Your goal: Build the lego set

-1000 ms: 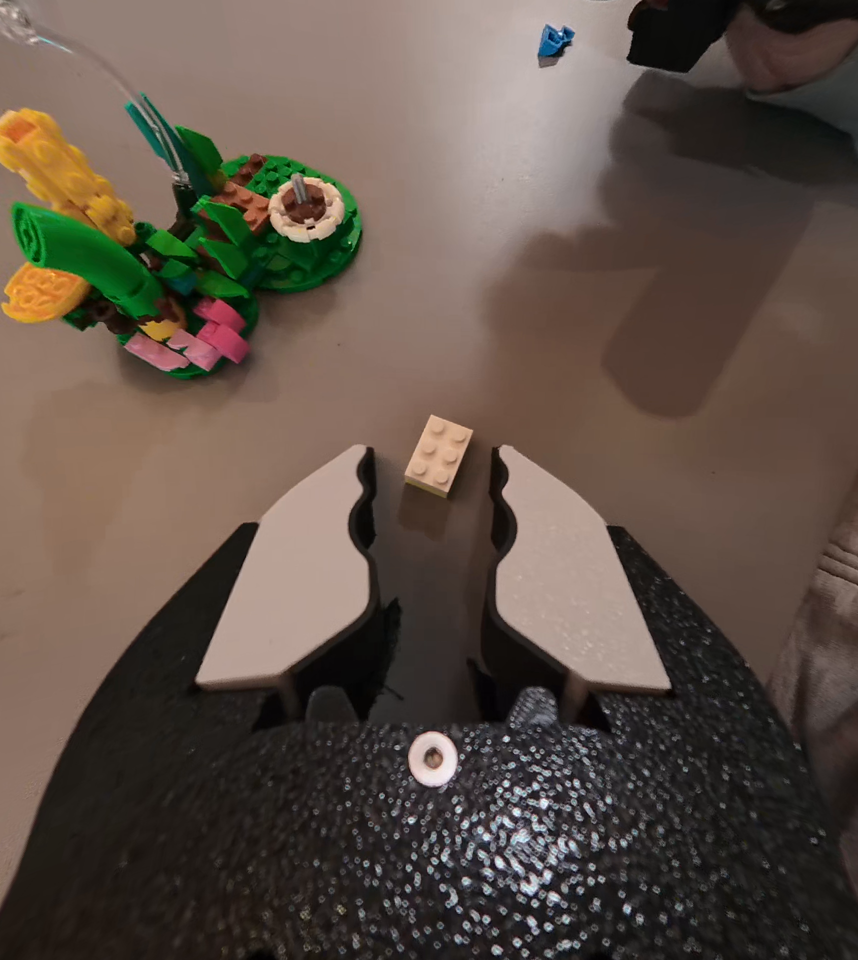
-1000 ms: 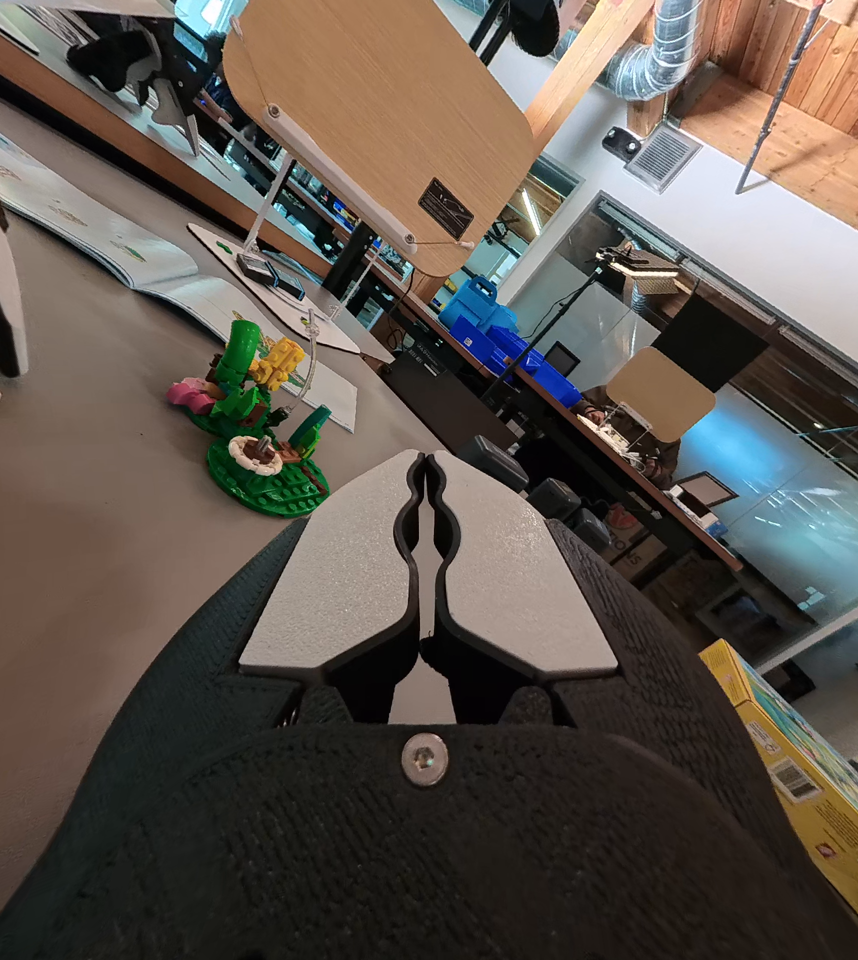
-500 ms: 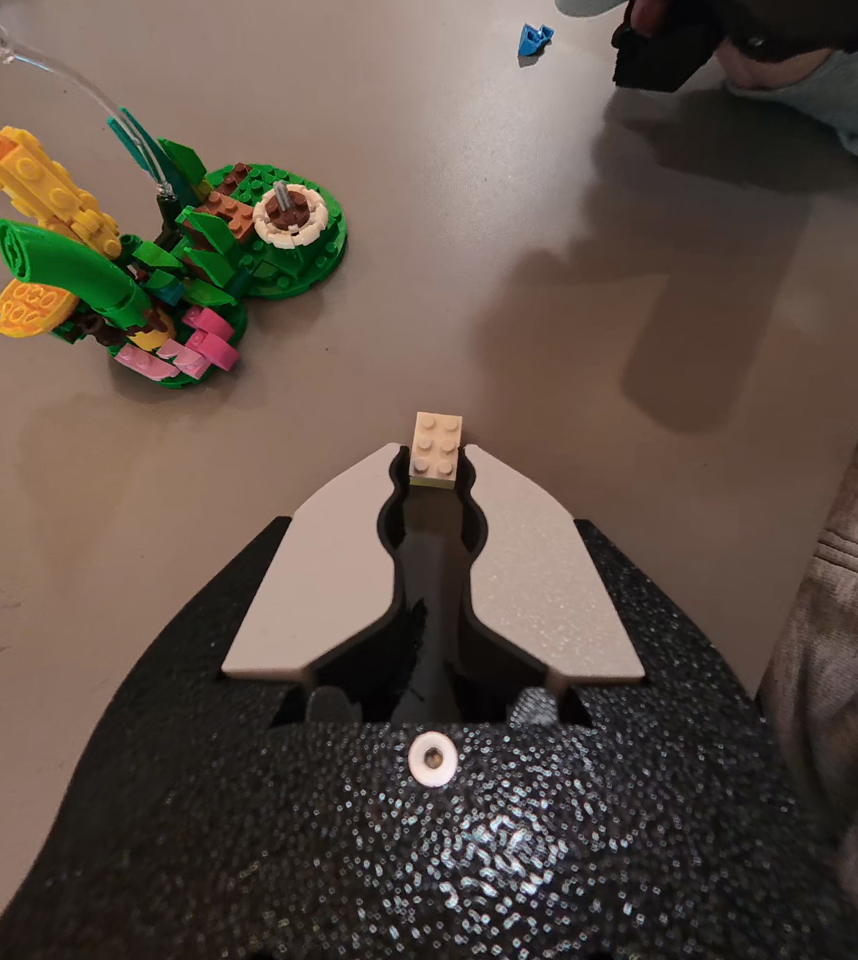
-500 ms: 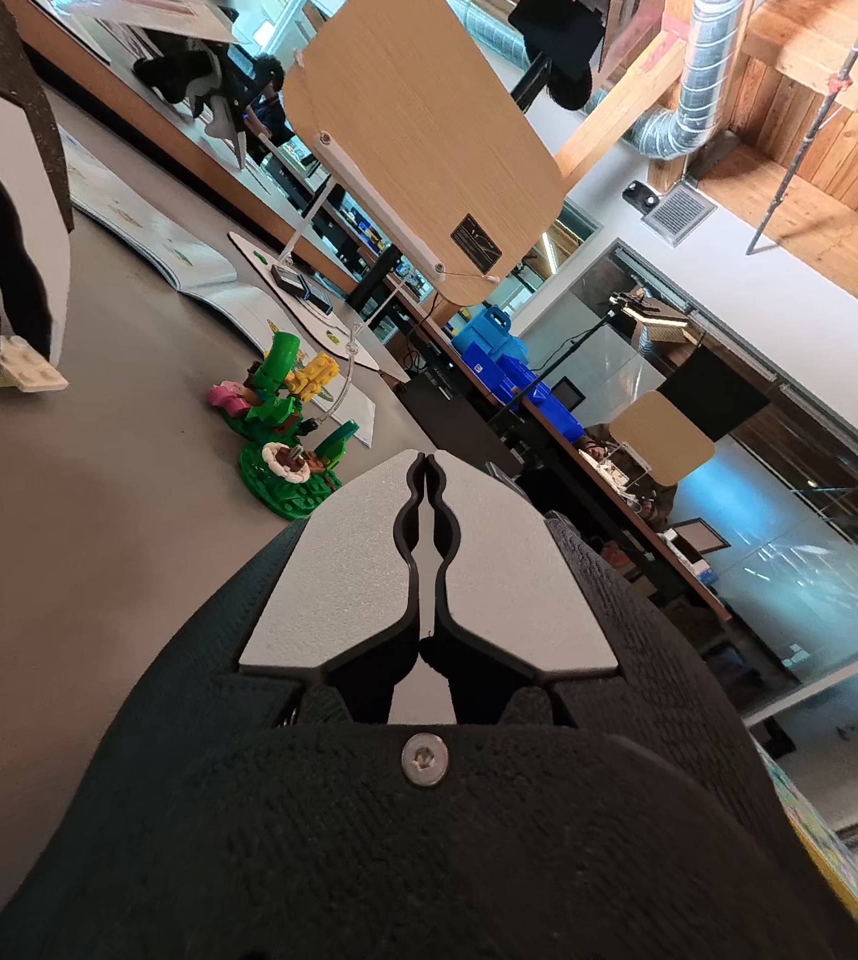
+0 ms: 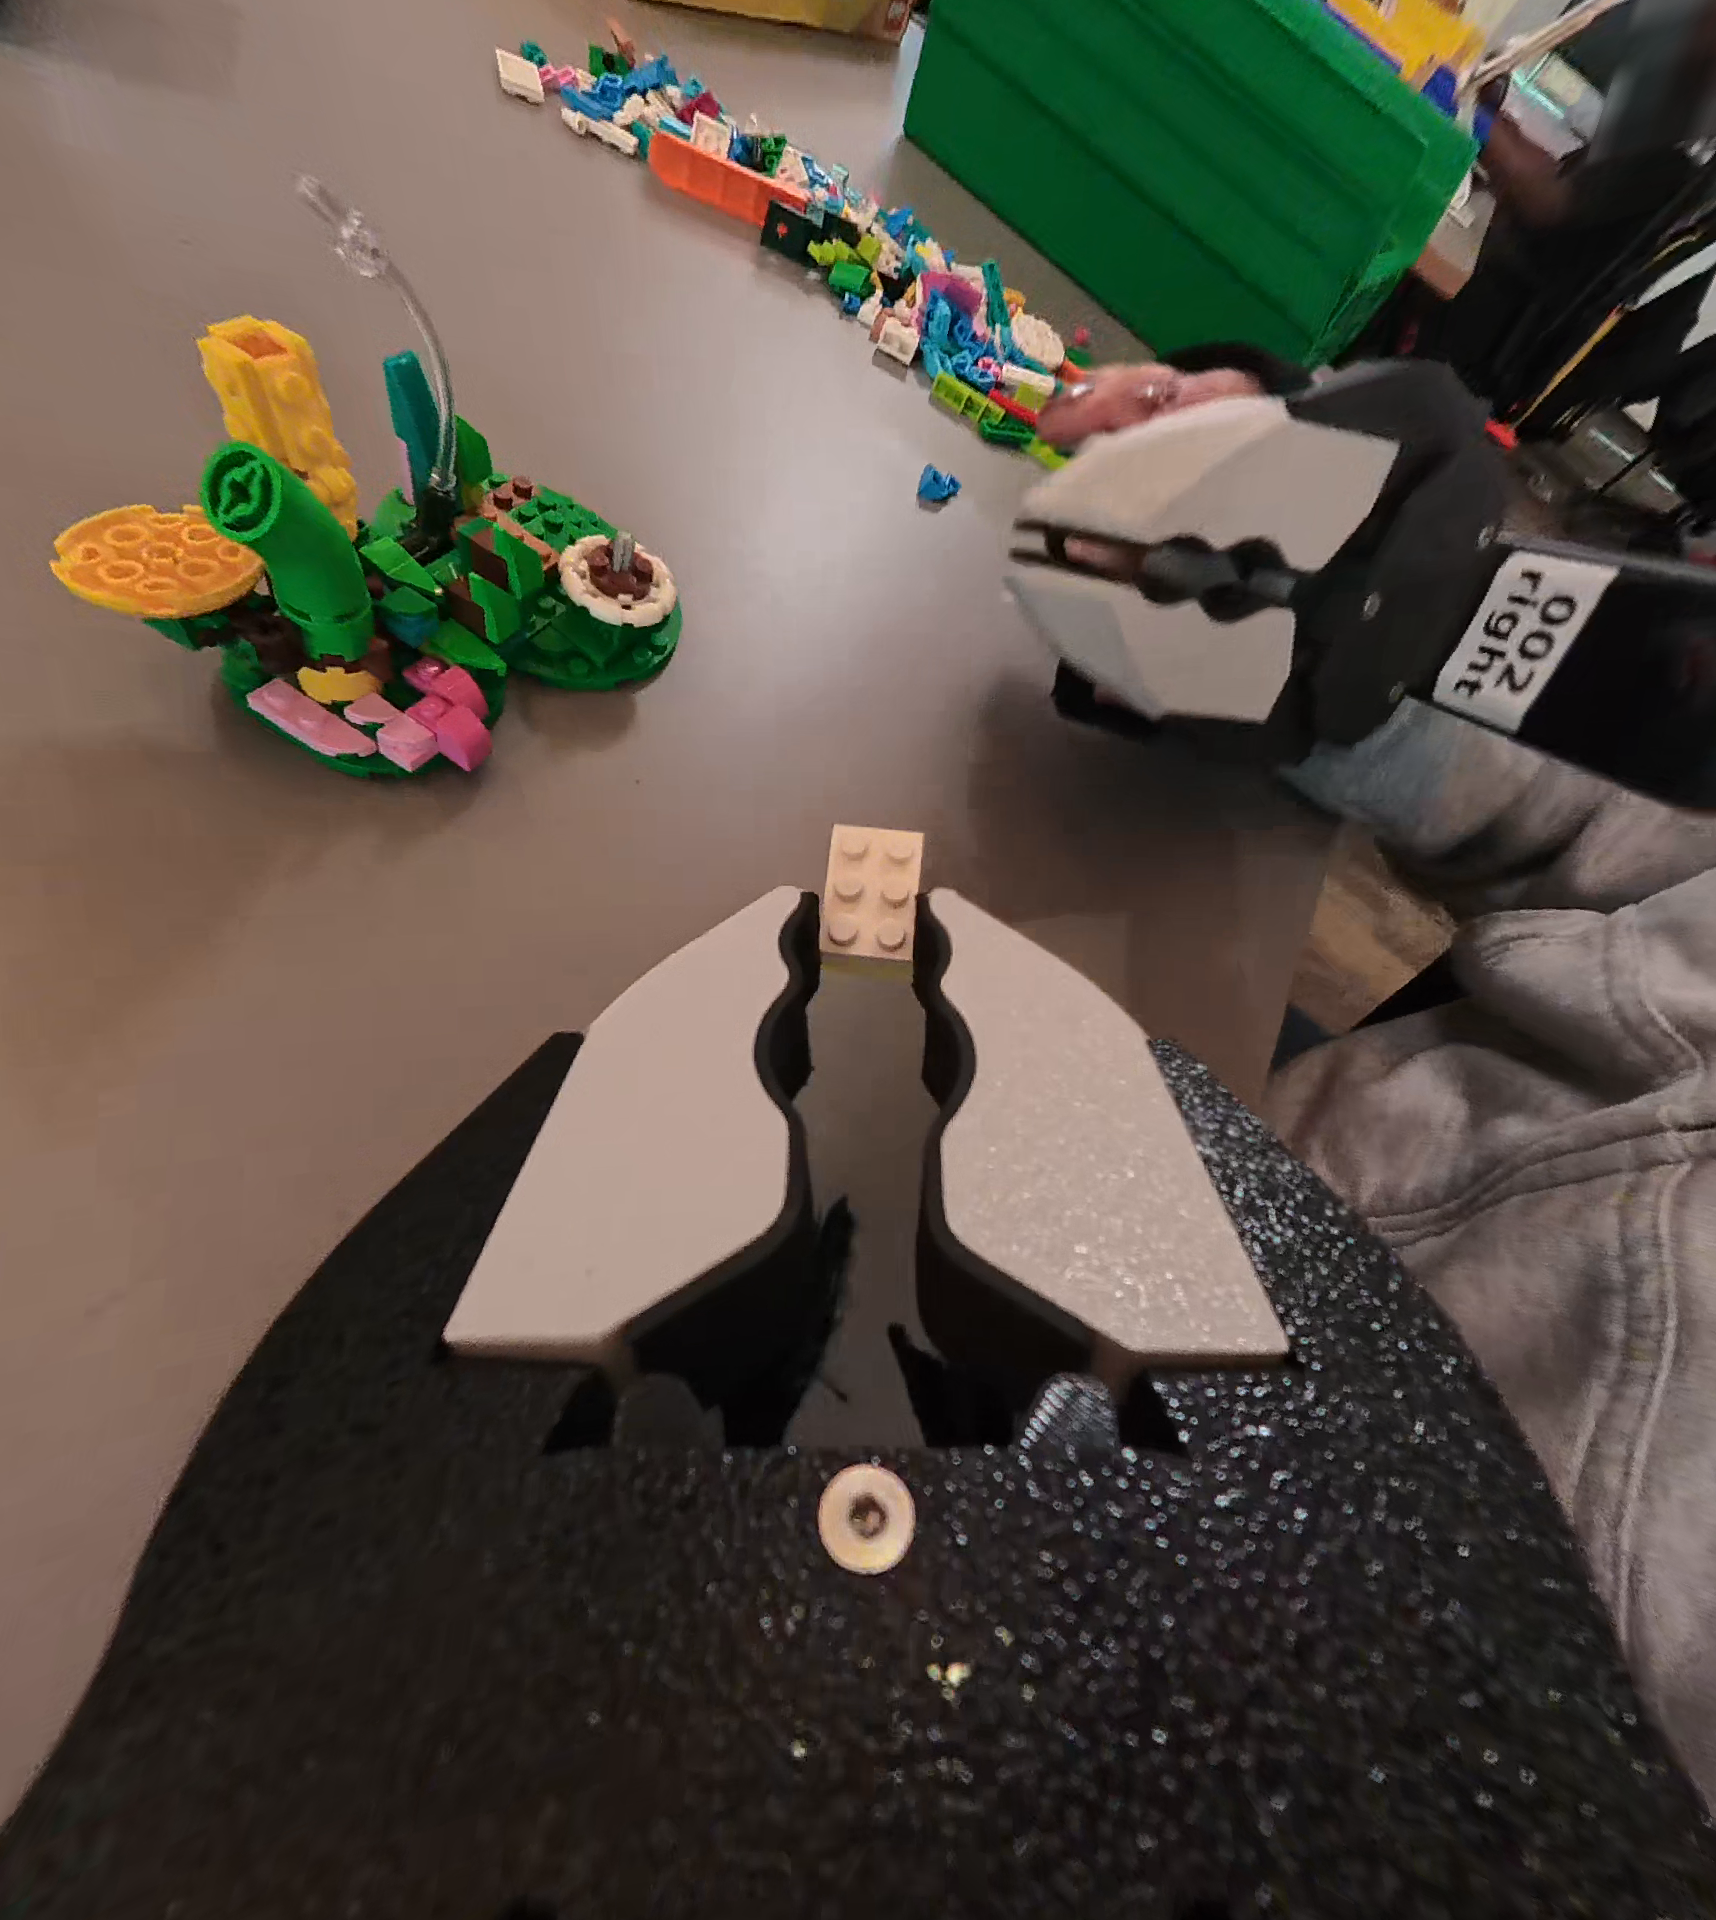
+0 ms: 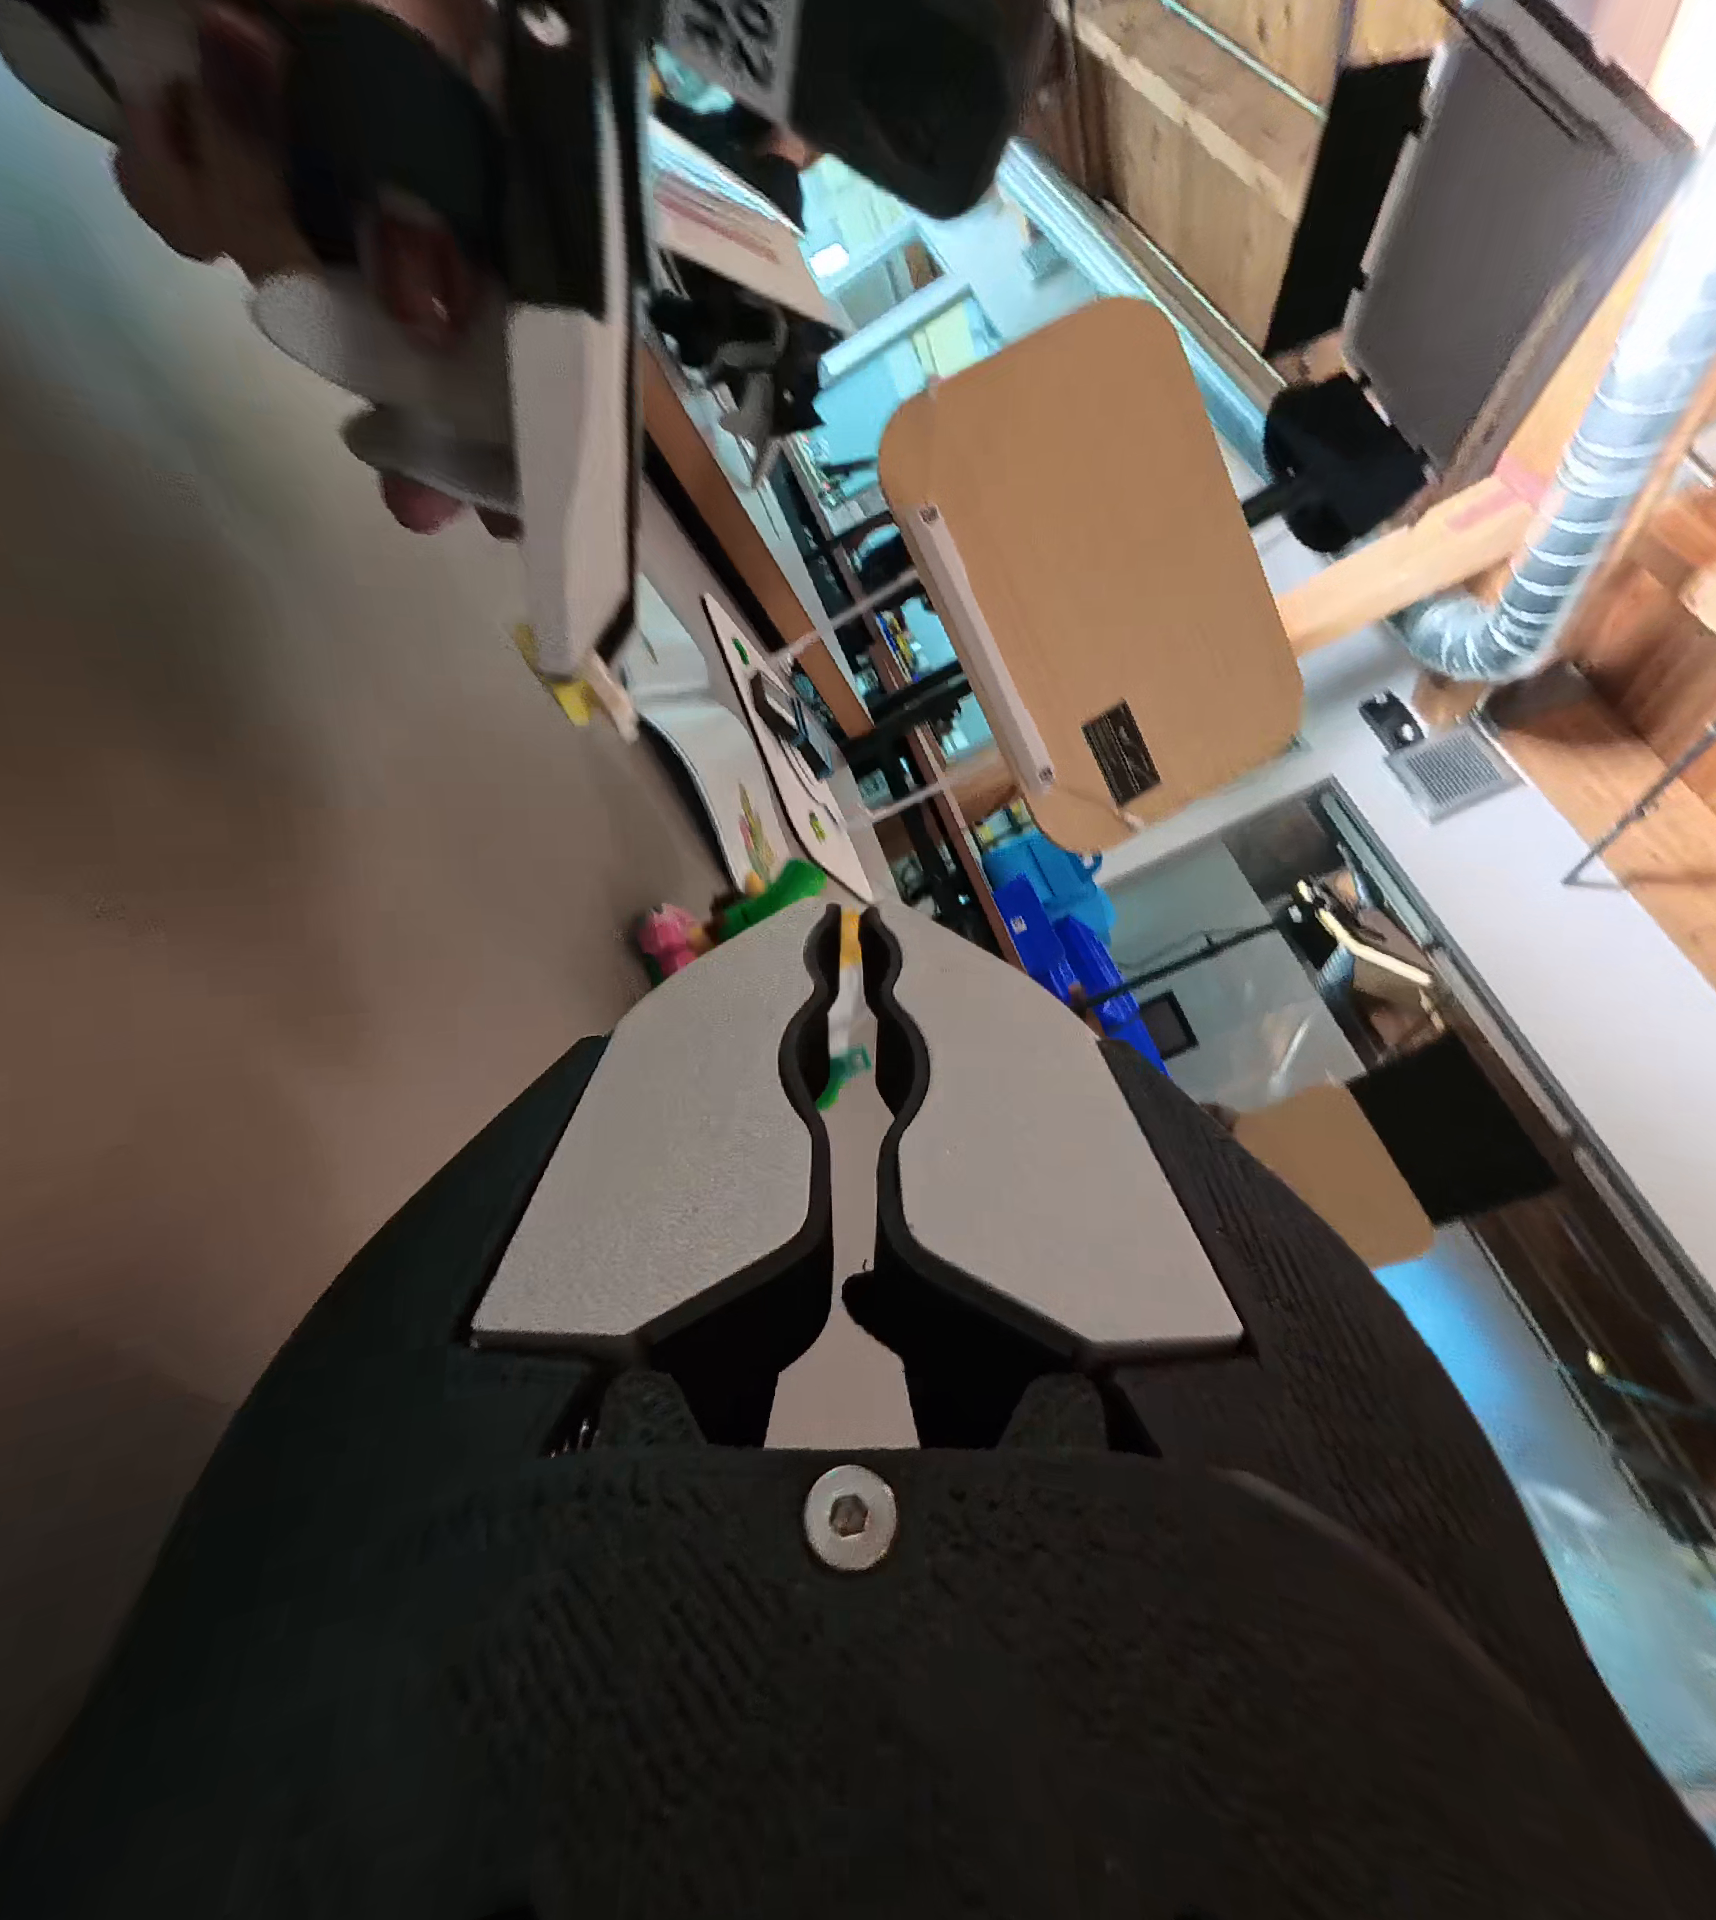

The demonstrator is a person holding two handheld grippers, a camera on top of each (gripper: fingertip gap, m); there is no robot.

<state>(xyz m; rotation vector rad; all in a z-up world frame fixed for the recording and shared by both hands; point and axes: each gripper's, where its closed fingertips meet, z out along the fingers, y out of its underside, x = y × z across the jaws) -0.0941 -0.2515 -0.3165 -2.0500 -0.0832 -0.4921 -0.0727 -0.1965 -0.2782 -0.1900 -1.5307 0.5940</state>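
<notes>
My left gripper (image 5: pixel 869 916) is shut on a tan brick (image 5: pixel 873 894) with a lime underside, which sticks out past the fingertips, and holds it above the grey table (image 5: pixel 158 987). The part-built model (image 5: pixel 355 592), green with yellow, pink and a clear stalk, stands on the table ahead to the left. My right gripper (image 5: pixel 1036 582) hovers to the right, turned on its side, jaws together and empty. In the blurred right wrist view my right gripper (image 6: pixel 849 920) points at the model (image 6: pixel 766 899), with the left gripper (image 6: pixel 573 499) and its brick (image 6: pixel 579 698) above left.
A pile of loose coloured bricks (image 5: pixel 833 218) lies at the back beside a green bin (image 5: pixel 1176 156). A small blue piece (image 5: pixel 937 484) lies alone near the right gripper. A person's grey sleeve (image 5: pixel 1581 1143) fills the right side beyond the table edge.
My left gripper closed on the tan brick and raised it off the table. My right gripper swung in toward the left one and rolled onto its side.
</notes>
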